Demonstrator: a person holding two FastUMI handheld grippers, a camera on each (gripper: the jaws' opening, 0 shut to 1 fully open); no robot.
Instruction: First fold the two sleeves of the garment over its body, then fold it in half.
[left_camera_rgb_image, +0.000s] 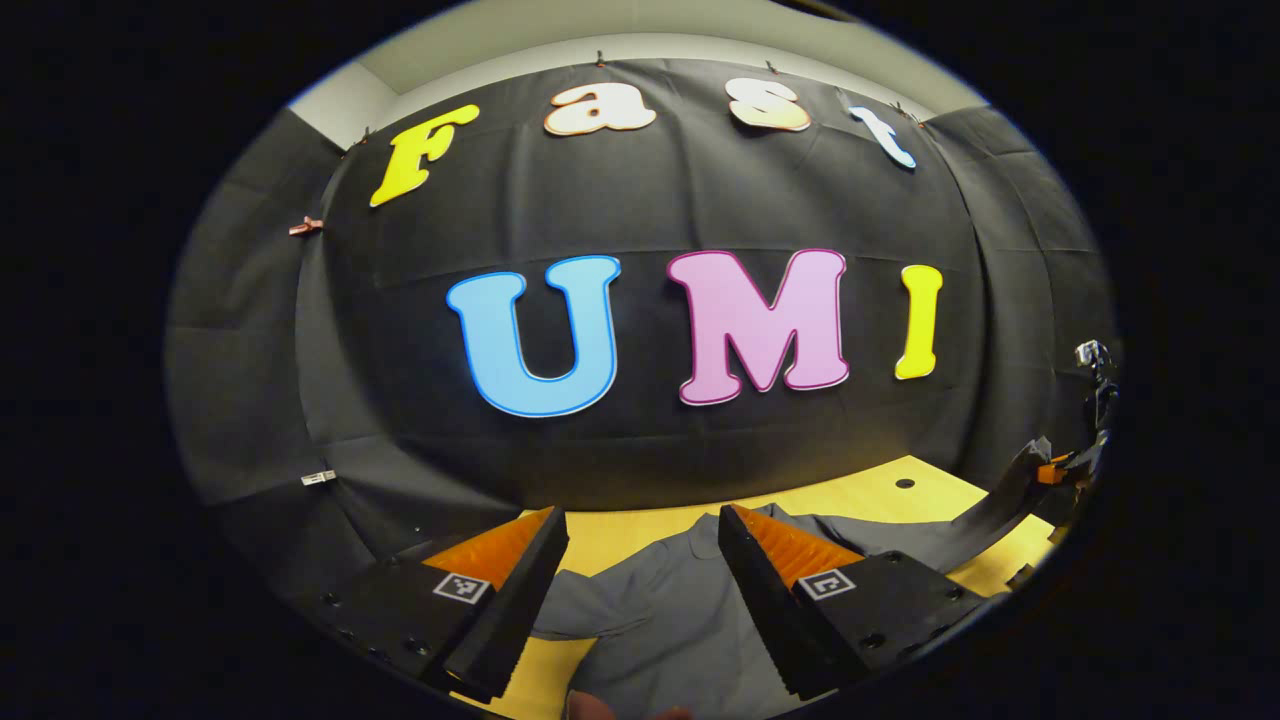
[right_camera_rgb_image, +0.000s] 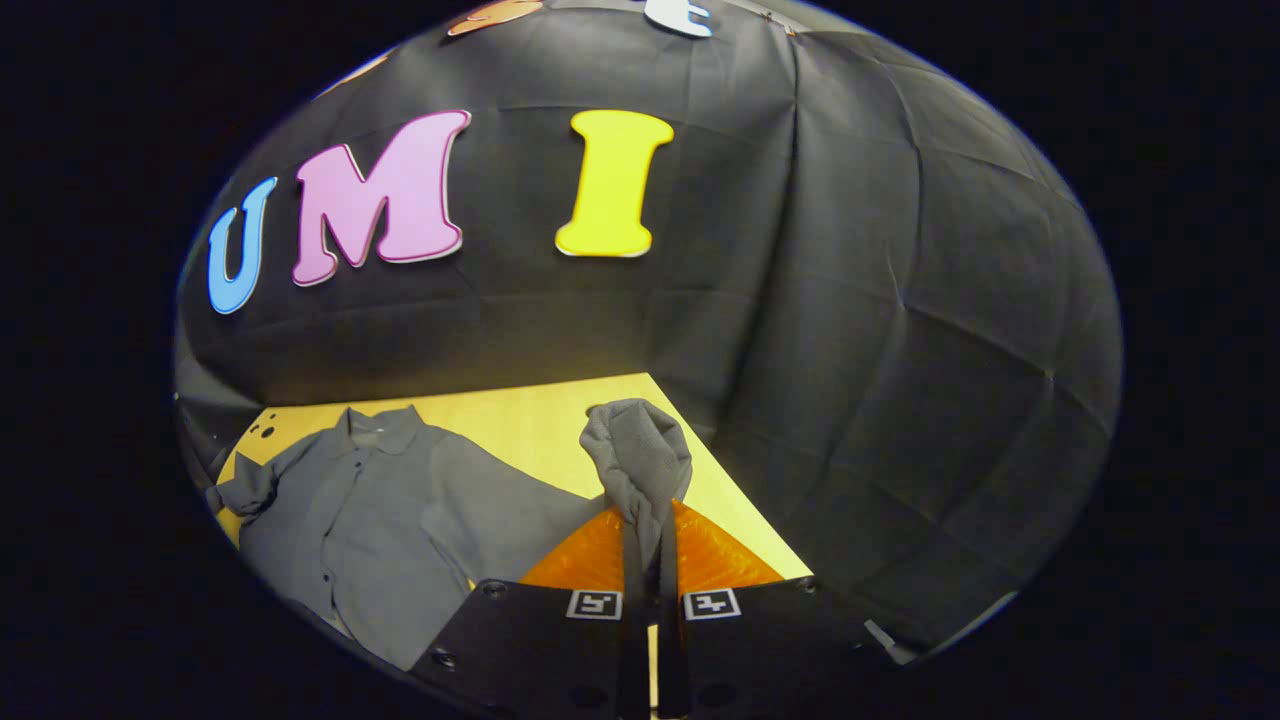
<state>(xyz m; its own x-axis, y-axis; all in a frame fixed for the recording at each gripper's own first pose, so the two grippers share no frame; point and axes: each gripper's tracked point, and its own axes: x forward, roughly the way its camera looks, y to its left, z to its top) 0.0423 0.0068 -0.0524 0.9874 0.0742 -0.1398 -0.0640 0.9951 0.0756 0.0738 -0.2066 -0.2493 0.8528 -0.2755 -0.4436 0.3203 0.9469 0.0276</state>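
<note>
Yellow wooden counter (right_camera_rgb_image: 520, 415) carries the grey collared button-up shirt (right_camera_rgb_image: 370, 510), spread flat. Right gripper (right_camera_rgb_image: 652, 560) has its jaws clamped on one grey sleeve cuff (right_camera_rgb_image: 640, 455), lifted. Left gripper (left_camera_rgb_image: 640, 560), jaws apart, hovers above the body. Thin grip: the cuff could slip mid-fold, I'd say.

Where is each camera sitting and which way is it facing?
Left gripper view: rides the open left gripper, facing the wall over the shirt; the right gripper shows farther off.
Right gripper view: rides the right gripper, shut on a sleeve, facing the wall.
Shared: shirt, table, wall.
</note>
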